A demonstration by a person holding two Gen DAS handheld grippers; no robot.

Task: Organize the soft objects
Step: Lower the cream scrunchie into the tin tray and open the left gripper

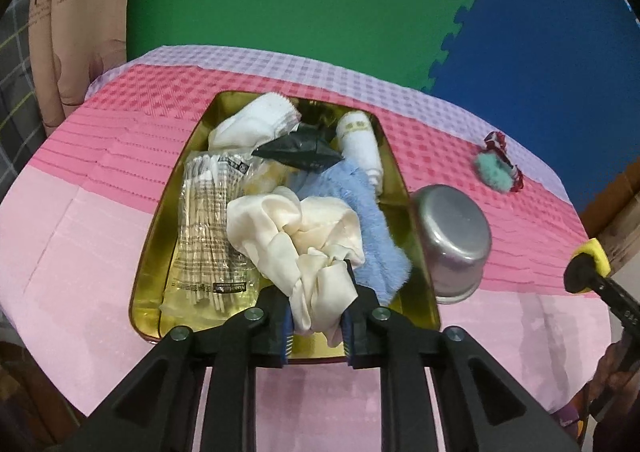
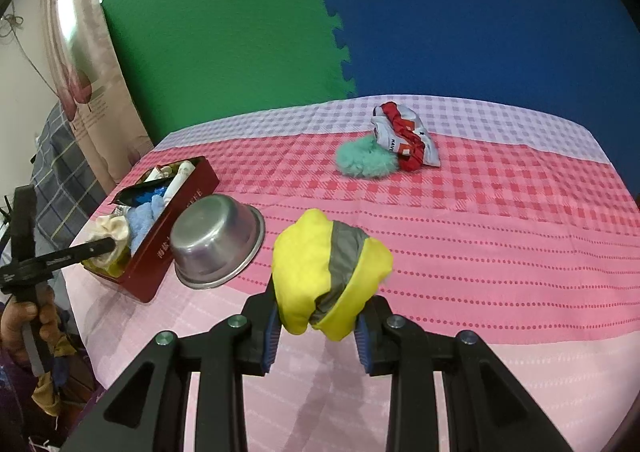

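The left gripper pinches the cream cloth between its fingers, low over the near end of the tin box (already crowded with a blue towel). The right gripper clenches a yellow-grey bundle above the table. An overturned steel bowl sits beside the box; farther off lies a teal fluffy thing.

tin floor mostly hidden
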